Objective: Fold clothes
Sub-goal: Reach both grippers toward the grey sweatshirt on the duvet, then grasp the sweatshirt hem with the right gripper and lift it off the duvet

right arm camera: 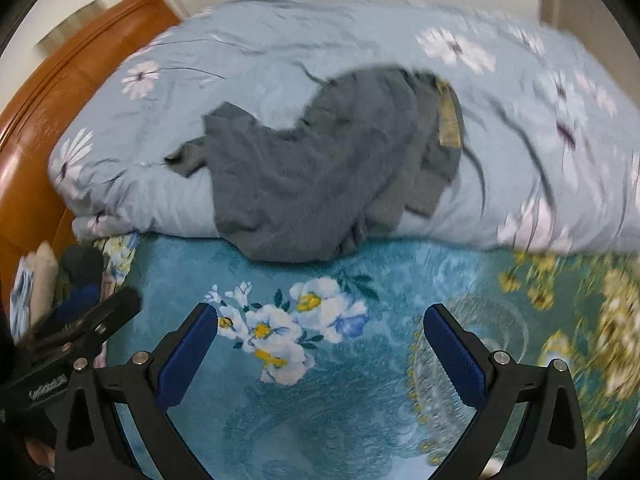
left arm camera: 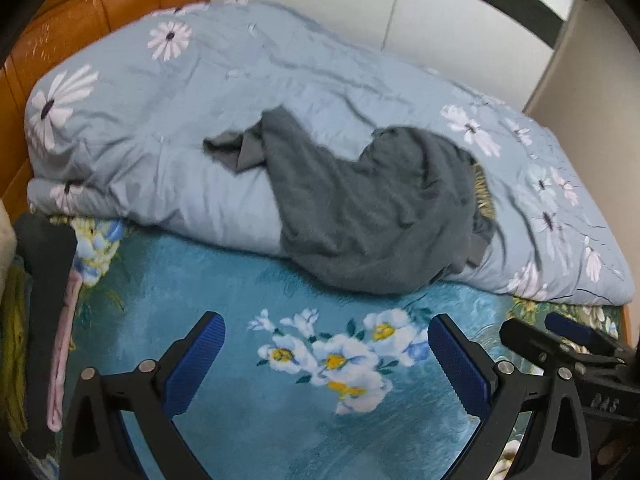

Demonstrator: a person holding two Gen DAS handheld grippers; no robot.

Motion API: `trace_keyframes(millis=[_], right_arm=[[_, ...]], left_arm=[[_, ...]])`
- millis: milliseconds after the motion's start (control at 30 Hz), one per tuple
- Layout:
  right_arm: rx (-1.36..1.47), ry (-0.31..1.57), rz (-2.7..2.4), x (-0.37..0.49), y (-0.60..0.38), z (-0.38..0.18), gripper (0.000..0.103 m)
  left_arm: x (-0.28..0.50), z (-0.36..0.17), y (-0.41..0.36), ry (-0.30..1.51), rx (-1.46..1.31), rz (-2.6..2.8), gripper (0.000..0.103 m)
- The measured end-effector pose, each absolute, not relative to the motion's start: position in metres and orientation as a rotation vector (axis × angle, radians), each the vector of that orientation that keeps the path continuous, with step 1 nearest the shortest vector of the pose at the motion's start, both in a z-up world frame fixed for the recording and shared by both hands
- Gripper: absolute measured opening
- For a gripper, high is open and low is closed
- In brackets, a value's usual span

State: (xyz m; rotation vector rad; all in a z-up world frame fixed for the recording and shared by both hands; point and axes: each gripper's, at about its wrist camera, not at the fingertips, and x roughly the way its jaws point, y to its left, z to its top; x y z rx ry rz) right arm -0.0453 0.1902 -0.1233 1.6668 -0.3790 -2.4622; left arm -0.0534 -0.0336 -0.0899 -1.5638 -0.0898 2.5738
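Both of my grippers hover low over the teal flowered blanket point(left arm camera: 224, 280), and neither holds anything. My left gripper point(left arm camera: 326, 344) has its blue pads spread wide with only the printed white blossoms between them; my right gripper point(right arm camera: 320, 338) stands just as wide apart over the same blanket, close beside the left, whose black frame shows at the lower left edge of the right wrist view.

Far left, an orange headboard point(left arm camera: 80, 12) closes off the bed, and some pink and dark cloth lies along that edge, too cramped to identify. Ahead, a pale blue daisy-print quilt point(left arm camera: 180, 128) is bundled up across the bed. The grey garment point(left arm camera: 360, 208) I am to fold lies crumpled over the quilt's front slope, one sleeve thrown out to the left, its lower edge spilling onto the blanket, a yellowish label point(right arm camera: 450, 120) showing on its right side. I judge folding hasn't started: the garment must first be pulled down onto the flat blanket.
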Motion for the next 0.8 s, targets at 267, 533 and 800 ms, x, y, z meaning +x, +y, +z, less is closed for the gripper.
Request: trace_keyframes(millis=[267,533,800], right_arm=[[1.799,-0.776,-2.441,-0.111,0.213,-0.181,0.094],[1.792,-1.09,-2.392,-0.157,0.216,-0.212,0.055],[1.659,-1.579,-2.21,-0.151,0.238,-0.216,0.004]], left_arm=[[-0.054,-0.107,-0.061,-0.107,-1.651,2.611,0.103],[-0.049,-0.116,-0.084,-0.121,-1.7,2.586,0.103],[-0.044,-0.12,-0.093,-0.229,-1.758,2.555,0.103]])
